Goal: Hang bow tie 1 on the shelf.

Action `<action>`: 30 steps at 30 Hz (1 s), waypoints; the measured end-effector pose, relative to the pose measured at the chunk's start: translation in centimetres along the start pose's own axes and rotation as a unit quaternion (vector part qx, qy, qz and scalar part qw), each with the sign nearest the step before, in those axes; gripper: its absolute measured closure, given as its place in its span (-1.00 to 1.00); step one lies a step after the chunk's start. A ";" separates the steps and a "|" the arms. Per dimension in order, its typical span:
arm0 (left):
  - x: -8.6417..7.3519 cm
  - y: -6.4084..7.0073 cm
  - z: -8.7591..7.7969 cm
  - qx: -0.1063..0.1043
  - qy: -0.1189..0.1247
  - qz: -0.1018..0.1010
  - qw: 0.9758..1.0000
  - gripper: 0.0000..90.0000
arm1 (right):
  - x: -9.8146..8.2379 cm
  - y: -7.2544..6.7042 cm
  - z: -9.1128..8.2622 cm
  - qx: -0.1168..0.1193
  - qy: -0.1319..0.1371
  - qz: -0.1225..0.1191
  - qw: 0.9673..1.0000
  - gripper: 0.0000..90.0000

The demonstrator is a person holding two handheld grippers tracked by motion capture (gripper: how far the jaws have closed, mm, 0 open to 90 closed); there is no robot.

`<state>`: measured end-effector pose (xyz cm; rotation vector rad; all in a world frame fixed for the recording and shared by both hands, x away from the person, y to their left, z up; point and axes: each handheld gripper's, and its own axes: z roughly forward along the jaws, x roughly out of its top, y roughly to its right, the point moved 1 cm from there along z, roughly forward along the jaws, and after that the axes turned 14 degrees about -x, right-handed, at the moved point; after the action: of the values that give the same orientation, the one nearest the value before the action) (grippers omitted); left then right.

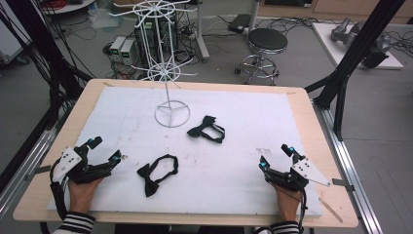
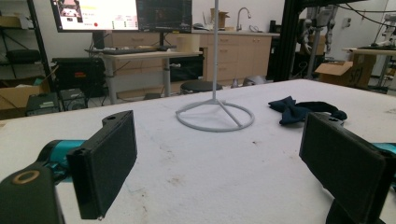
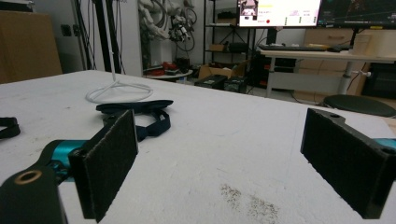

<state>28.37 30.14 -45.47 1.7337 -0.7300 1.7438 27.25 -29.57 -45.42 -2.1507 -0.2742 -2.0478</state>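
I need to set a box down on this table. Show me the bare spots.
Free: the white mat's right half, between the far bow tie and the right gripper; also the far left corner beside the wire stand. Crowded: the middle, around the stand's base, both ties, including the near bow tie.

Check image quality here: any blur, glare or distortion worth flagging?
High view: even light, soft shadows, sharp bow ties. Left gripper view: near jaws soft, stand base clear, monitor slightly washed. Right gripper view: jaws loom large, far bow tie sharp.
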 end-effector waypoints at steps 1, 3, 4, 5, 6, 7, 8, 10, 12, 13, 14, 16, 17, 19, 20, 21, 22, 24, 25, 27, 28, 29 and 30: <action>0.0 0.0 0.0 0.000 0.000 0.000 1.000 -0.74 | 0.0 0.0 0.0 0.000 0.000 0.000 1.000 -0.77; 0.0 0.0 0.1 0.001 -0.001 -0.001 1.000 -0.74 | 0.0 0.0 0.0 0.001 0.000 -0.003 1.000 -0.77; 0.0 0.0 0.1 0.000 0.000 -0.001 1.000 -0.74 | 0.0 0.0 0.0 0.002 0.002 -0.005 1.000 -0.77; 0.0 0.0 0.0 0.001 -0.001 0.001 1.000 -0.74 | 0.0 0.0 0.0 0.001 0.000 -0.001 1.000 -0.77; 0.0 0.1 0.0 0.002 0.001 0.002 1.000 -0.74 | 0.0 0.0 0.0 0.000 -0.001 -0.001 1.000 -0.77; 0.0 0.1 0.0 0.002 0.002 0.004 1.000 -0.74 | 0.0 0.0 0.0 0.000 -0.001 0.000 1.000 -0.77; 0.0 0.1 0.0 0.003 0.005 0.005 1.000 -0.74 | 0.0 0.0 0.0 0.001 -0.001 0.001 1.000 -0.77; 0.0 0.2 0.0 0.004 0.006 0.005 1.000 -0.74 | 0.0 0.0 0.0 -0.001 0.000 0.001 1.000 -0.77; 0.0 0.2 0.0 0.005 0.005 0.006 1.000 -0.74 | 0.0 0.0 0.0 -0.005 -0.001 -0.001 1.000 -0.77; 0.0 0.1 0.0 0.004 0.004 0.006 1.000 -0.74 | 0.0 0.0 0.0 -0.005 -0.003 0.001 1.000 -0.77; 0.0 0.1 0.0 0.004 0.004 0.006 1.000 -0.74 | 0.0 0.0 0.0 -0.004 -0.003 0.001 1.000 -0.77; 0.0 0.1 0.0 0.004 0.003 0.005 1.000 -0.74 | 0.0 -0.1 -0.1 -0.006 -0.002 -0.002 1.000 -0.77; 0.0 0.1 0.0 0.004 0.003 0.005 1.000 -0.74 | 0.0 -0.1 -0.1 -0.006 -0.002 -0.001 1.000 -0.77; 0.0 0.1 0.0 0.004 0.003 0.005 1.000 -0.74 | 0.0 -0.2 -0.2 -0.010 0.001 -0.003 1.000 -0.77; 0.0 0.1 0.0 0.004 0.003 0.005 1.000 -0.74 | 0.0 -0.2 -0.2 -0.010 0.001 -0.003 1.000 -0.77; 0.0 0.1 0.0 0.004 0.003 0.003 1.000 -0.74 | 0.0 -0.3 -0.1 -0.013 0.003 -0.010 1.000 -0.77; 0.0 0.1 0.0 0.004 0.003 0.003 1.000 -0.74 | 0.0 -0.3 -0.1 -0.014 0.002 -0.008 1.000 -0.77; 0.0 0.1 0.0 0.004 0.003 0.003 1.000 -0.74 | 0.0 -0.2 0.0 -0.013 -0.002 -0.007 1.000 -0.77; 0.0 0.1 0.0 0.004 0.003 0.002 1.000 -0.74 | 0.0 -0.2 0.0 -0.013 -0.003 -0.008 1.000 -0.77; 0.0 0.1 0.0 0.005 0.003 0.006 1.000 -0.74 | 0.1 -0.2 0.0 -0.013 -0.005 -0.005 1.000 -0.77; 0.0 0.2 0.0 0.007 0.003 0.008 1.000 -0.74 | 0.1 -0.2 0.1 -0.013 -0.010 -0.004 1.000 -0.77; 0.0 0.2 0.0 0.008 0.003 0.006 1.000 -0.74 | 0.1 -0.2 0.1 -0.013 -0.010 -0.006 1.000 -0.77; 0.0 0.2 0.0 0.008 0.003 0.006 1.000 -0.74 | 0.1 -0.2 0.1 -0.011 -0.013 -0.006 1.000 -0.77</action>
<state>28.26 30.02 -45.48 1.7363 -0.7267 1.7667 27.35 -29.36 -45.32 -2.1950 -0.2694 -2.0415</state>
